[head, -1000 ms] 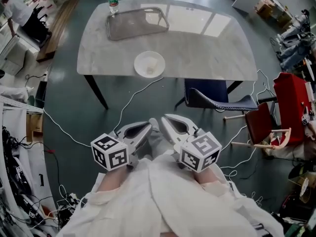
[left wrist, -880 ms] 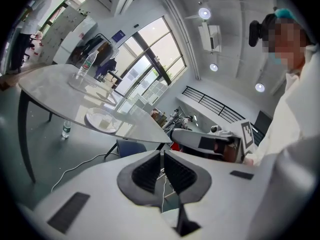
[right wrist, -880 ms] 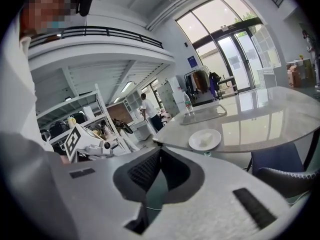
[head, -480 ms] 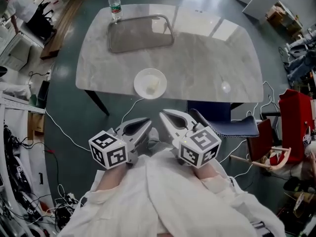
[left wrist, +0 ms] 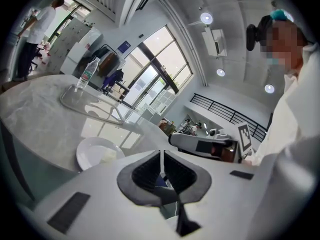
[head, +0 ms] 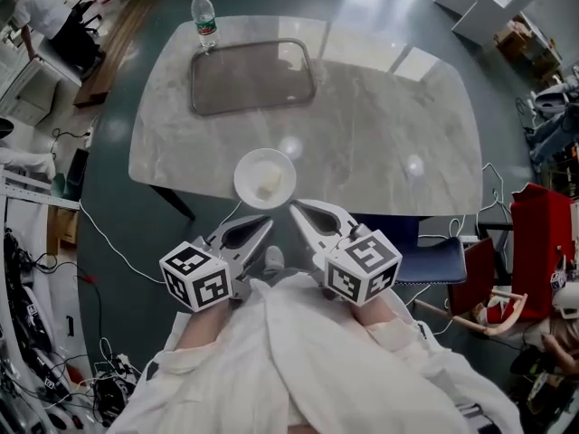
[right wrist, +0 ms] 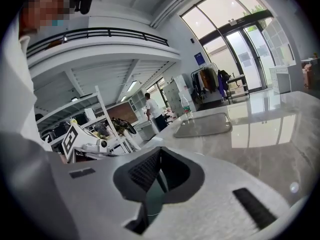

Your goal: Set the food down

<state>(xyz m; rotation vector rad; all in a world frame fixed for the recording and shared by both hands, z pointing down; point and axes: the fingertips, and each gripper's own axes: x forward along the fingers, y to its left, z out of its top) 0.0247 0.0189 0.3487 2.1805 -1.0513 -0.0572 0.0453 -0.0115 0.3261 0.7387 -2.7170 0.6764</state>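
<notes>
Approach, likely: your left gripper (head: 270, 221) and right gripper (head: 293, 208), fingers together on nothing, hang just short of the bowl (head: 242, 172) holding the food (head: 266, 188) at the near edge of the desk (head: 380, 125); next, part fingers for its rim.

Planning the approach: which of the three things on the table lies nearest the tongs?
The white plate, at the table's near edge just ahead of the left tongs and right tongs; the clear tray and water bottle stand at the far side.
</notes>
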